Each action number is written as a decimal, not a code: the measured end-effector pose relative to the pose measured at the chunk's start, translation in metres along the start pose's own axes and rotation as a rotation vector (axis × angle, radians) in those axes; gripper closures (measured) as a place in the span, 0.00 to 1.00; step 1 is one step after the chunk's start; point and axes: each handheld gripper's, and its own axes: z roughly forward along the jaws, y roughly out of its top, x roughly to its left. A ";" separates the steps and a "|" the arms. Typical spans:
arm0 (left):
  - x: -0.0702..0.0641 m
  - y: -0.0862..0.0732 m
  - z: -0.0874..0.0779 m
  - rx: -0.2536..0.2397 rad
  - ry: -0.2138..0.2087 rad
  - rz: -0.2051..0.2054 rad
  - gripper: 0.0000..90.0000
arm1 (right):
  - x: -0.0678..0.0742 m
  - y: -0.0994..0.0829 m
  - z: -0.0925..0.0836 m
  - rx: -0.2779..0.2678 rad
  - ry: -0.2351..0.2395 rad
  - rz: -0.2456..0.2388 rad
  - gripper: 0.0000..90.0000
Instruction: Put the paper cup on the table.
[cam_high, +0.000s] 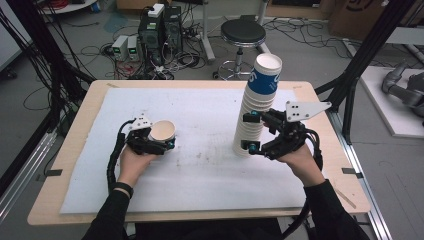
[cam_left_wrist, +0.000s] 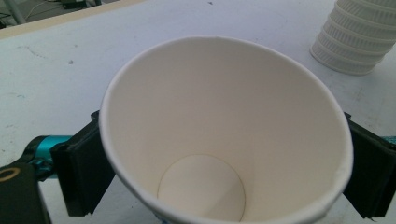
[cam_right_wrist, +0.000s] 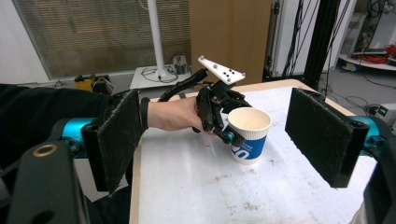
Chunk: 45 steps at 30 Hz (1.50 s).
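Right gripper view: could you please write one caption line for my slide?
Between open right gripper jaws, the left gripper brackets a blue-and-white paper cup upright on the white table.

White paper cup (cam_right_wrist: 249, 134) with blue band, white-and-blue cup stack (cam_high: 256, 107), black jaws, white table cover (cam_high: 200, 165).
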 end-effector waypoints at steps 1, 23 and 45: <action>-0.001 0.000 -0.001 -0.002 0.003 0.000 0.07 | 0.000 0.000 0.000 -0.001 0.000 0.001 0.21; -0.011 0.005 -0.023 0.065 0.089 0.009 0.07 | 0.001 0.000 -0.001 -0.002 0.003 0.001 0.21; -0.051 0.041 -0.065 -0.031 -0.010 0.119 0.07 | 0.000 -0.003 -0.005 0.009 -0.001 0.018 0.21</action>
